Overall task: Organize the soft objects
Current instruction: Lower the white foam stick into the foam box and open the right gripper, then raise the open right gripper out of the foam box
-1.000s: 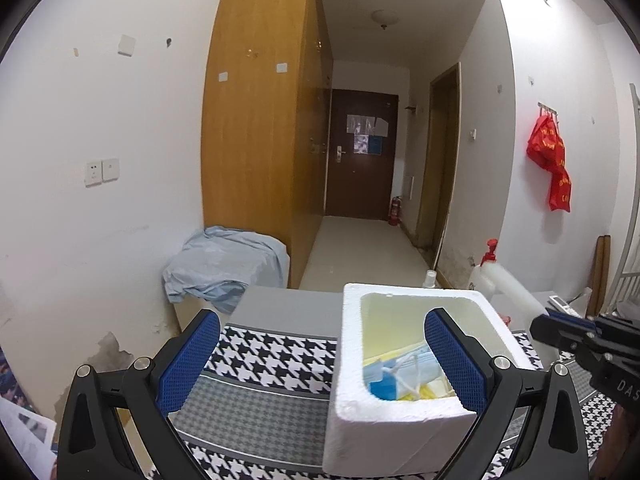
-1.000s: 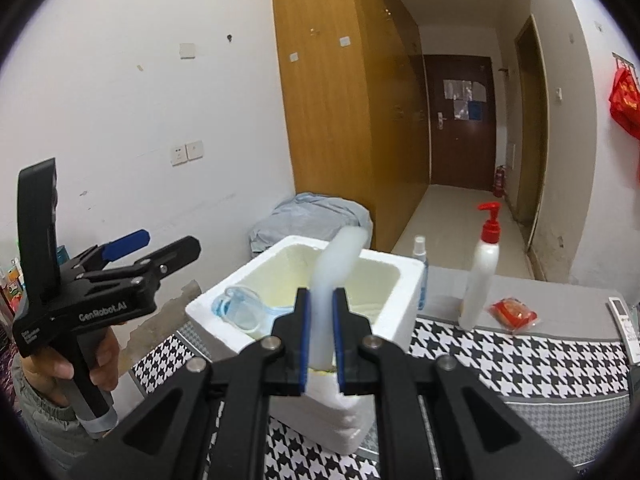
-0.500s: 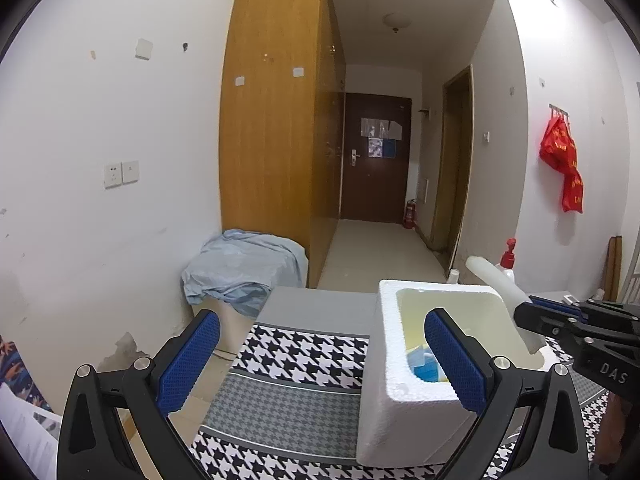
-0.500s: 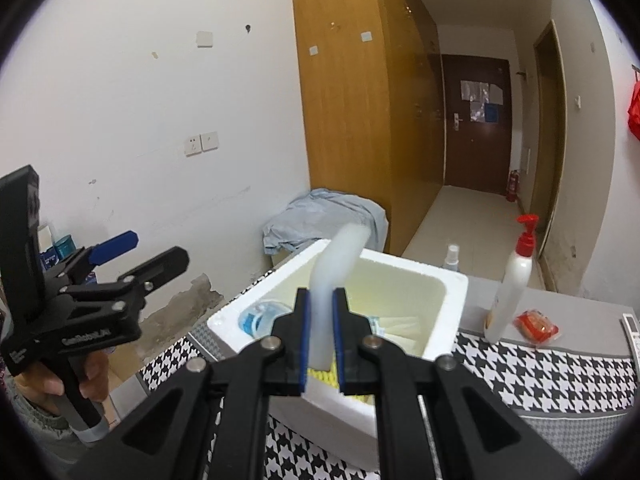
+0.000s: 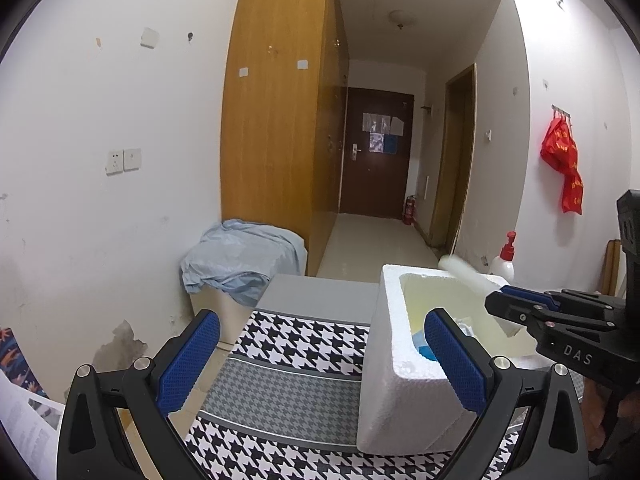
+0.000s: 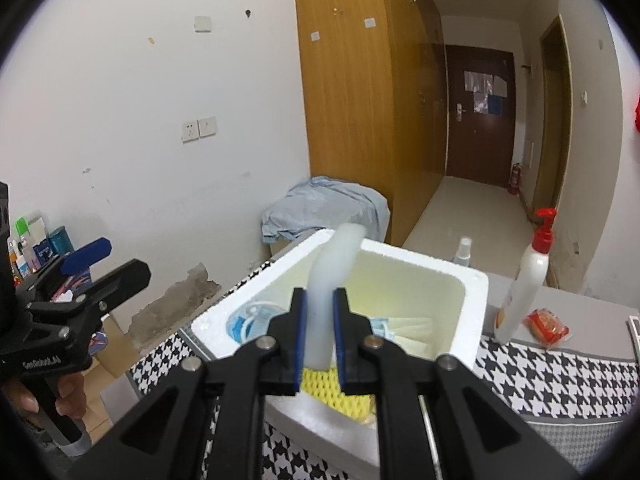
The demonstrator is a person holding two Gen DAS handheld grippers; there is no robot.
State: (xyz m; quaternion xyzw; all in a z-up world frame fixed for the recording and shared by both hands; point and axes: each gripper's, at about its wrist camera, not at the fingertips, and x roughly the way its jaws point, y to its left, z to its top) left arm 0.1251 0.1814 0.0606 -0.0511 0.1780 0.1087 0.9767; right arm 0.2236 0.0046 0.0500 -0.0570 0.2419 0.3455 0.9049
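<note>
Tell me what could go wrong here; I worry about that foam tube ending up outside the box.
The right tool is opening with the white foam tube between its pads, above the foam box. The tube's curved upper end leans past the far rim, so it may tip out. Or it could prop on the yellow mesh and stick up.

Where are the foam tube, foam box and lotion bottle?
foam tube point(image 6: 326, 280), right wrist view, mid-length of the tube
foam box point(image 6: 474, 318), right wrist view, right wall
lotion bottle point(image 6: 520, 300), right wrist view, white body

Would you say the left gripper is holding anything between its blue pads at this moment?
No: the left gripper stands wide open, with only the houndstooth cloth showing between its pads.
</note>
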